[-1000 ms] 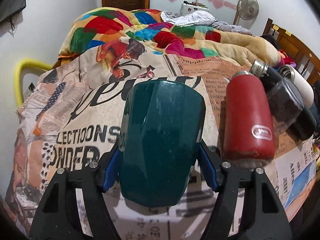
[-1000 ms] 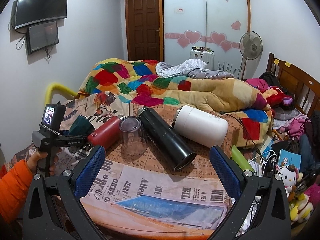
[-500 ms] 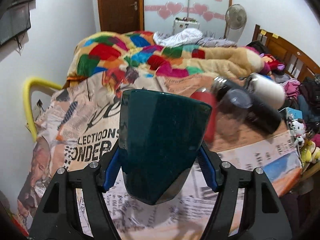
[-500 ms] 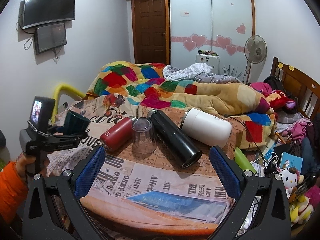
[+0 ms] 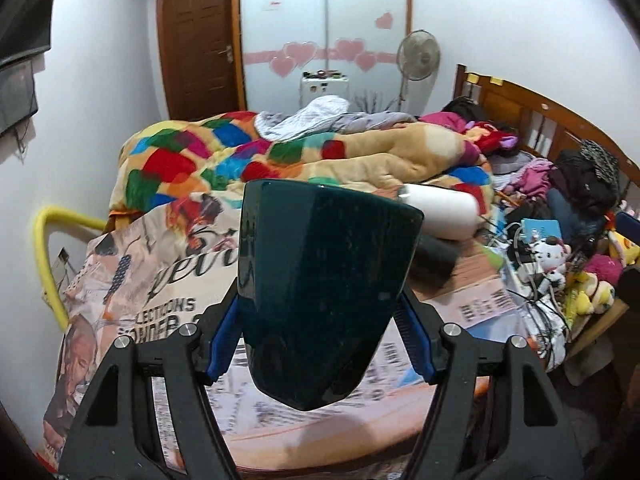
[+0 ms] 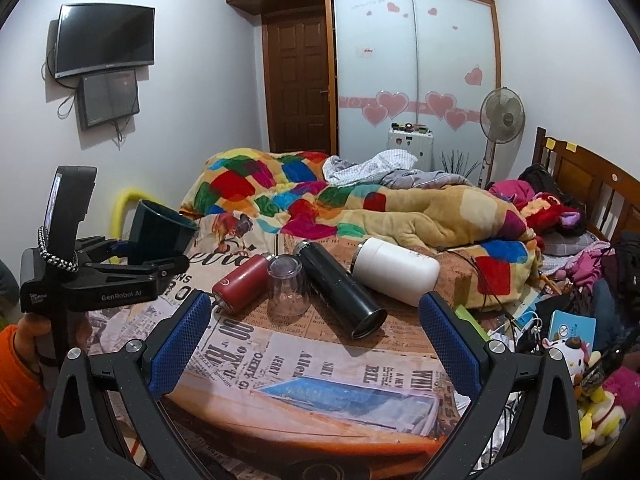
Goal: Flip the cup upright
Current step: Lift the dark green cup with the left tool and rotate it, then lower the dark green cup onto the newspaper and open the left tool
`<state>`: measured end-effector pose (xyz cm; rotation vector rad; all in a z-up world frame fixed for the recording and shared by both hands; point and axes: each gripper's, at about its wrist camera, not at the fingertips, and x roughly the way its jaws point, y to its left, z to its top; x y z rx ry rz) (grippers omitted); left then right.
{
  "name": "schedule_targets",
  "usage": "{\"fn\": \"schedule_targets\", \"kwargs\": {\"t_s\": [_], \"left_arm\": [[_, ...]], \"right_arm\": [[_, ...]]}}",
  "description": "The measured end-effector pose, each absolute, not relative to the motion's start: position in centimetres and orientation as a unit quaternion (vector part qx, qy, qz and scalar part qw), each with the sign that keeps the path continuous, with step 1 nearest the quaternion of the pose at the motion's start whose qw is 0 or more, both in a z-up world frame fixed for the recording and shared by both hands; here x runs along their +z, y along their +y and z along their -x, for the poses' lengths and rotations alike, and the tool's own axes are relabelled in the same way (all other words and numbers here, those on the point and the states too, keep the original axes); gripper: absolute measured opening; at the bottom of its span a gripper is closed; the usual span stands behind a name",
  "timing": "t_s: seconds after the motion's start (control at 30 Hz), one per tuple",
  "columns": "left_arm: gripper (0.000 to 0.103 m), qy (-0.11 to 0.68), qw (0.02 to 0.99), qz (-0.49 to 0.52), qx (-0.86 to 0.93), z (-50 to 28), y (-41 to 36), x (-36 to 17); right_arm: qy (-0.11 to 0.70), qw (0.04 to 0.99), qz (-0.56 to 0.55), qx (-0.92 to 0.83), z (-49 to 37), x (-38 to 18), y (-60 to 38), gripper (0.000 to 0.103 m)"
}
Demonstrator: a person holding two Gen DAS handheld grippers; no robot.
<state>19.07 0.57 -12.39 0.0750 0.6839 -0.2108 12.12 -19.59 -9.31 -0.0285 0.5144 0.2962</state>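
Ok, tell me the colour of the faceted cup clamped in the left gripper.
Dark teal faceted cup, clearest in the left wrist view.

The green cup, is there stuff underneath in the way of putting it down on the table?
Nothing visible. The green cup sits in the left gripper above bare table; the red bottle lies off to its right.

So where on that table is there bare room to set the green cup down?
The green cup is held in the left hand-held gripper. The newspaper-print cloth is bare in front of the clear glass and black flask. The middle row is crowded: red bottle, glass, flask, white bottle.
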Motion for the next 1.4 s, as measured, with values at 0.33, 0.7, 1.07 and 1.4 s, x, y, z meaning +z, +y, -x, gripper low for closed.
{"fn": "schedule_targets", "kwargs": {"t_s": [0.33, 0.7, 1.07, 1.4], "left_arm": [[0.069, 0.373, 0.916, -0.038, -0.144, -19.2, -5.4, -15.3], [0.069, 0.454, 0.878, -0.039, -0.149, -22.7, -8.7, -23.5], [0.069, 0.490, 0.859, -0.036, -0.144, -24.4, -9.0, -27.5], [0.070, 0.499, 0.853, -0.026, -0.150, -24.6, -8.8, -27.7]], "right_arm": [[0.251, 0.958, 0.003, 0.140, -11.7, -9.7, -21.6, 0.103], [0.289, 0.949, -0.008, 0.122, -13.5, -12.6, -23.7, 0.103], [0.329, 0.938, -0.016, 0.112, -15.4, -15.0, -24.6, 0.103], [0.348, 0.931, -0.012, 0.112, -16.1, -15.9, -23.9, 0.103]]}}
